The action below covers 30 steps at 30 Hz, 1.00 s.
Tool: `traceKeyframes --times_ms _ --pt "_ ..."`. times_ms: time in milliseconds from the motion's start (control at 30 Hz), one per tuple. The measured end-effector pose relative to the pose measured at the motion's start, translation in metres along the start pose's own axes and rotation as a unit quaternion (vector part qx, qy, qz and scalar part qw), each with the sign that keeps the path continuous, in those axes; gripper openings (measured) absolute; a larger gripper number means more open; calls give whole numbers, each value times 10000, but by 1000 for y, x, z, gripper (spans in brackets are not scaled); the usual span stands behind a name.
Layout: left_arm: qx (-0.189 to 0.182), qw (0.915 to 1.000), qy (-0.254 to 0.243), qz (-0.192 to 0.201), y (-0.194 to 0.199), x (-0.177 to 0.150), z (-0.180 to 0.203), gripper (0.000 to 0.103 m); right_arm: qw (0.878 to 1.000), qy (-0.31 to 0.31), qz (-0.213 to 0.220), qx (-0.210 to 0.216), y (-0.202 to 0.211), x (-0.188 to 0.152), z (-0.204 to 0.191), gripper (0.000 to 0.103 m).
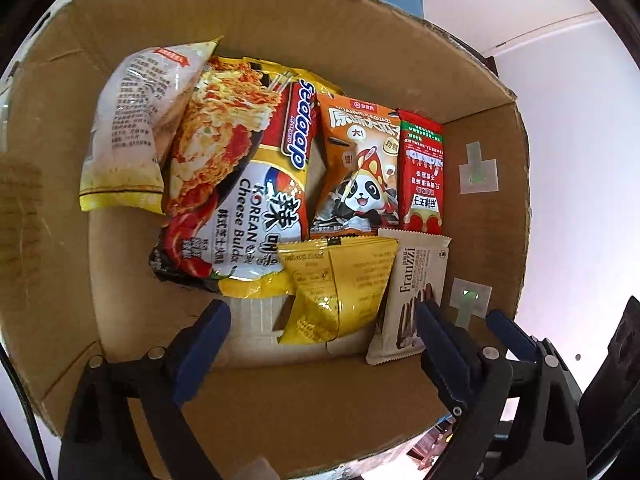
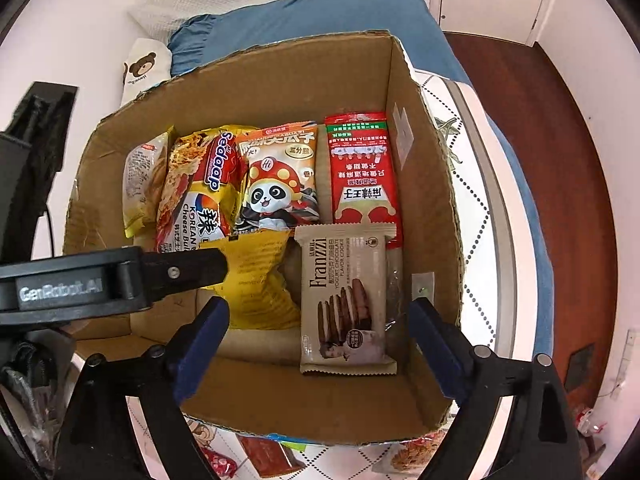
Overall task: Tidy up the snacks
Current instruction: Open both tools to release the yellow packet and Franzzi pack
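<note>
Both tongs, left [image 1: 322, 312] and right [image 2: 318, 308], spread and empty above cardboard box [image 2: 280, 76]; Franzzi cookie pack [image 2: 346, 300] against box's right wall.

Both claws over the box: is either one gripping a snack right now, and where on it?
Neither. The left claw and right claw both stand open above the cardboard box; the yellow packet and Franzzi cookie pack lie loose inside.

"Sedaap" and "KOREAN Cheese Buldak" on yellow-and-red plastic noodle packet [image 1: 256, 168], "Franzzi" and "YOGURT CHOCOLATE FLAVOR COOKIE" on beige cookie wrapper [image 2: 344, 296], "GenRobot.AI" on black arm of left tool [image 2: 60, 290], Chinese characters on orange panda snack bag [image 2: 280, 176]
</note>
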State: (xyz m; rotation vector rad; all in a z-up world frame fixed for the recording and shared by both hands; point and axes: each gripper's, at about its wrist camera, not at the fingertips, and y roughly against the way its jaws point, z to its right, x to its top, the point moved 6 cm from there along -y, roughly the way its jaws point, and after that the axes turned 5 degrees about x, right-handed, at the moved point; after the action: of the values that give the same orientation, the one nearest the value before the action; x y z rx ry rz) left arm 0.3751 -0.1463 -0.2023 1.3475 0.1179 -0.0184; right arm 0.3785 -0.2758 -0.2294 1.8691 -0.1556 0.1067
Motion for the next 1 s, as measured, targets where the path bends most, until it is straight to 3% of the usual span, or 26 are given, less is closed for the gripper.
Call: traceKeyframes --times_ms 200,500,1000 --pt "300 9984 -253 415 22 -10 -5 95 10000 55 71 -41 8 -8 -4 93" --pt "856 9858 -669 1280 68 -42 -13 95 9987 290 397 -92 42 -26 -17 93" --pt "586 9756 -703 1998 121 -104 -9 95 9931 560 1026 2 107 -65 -35 93"
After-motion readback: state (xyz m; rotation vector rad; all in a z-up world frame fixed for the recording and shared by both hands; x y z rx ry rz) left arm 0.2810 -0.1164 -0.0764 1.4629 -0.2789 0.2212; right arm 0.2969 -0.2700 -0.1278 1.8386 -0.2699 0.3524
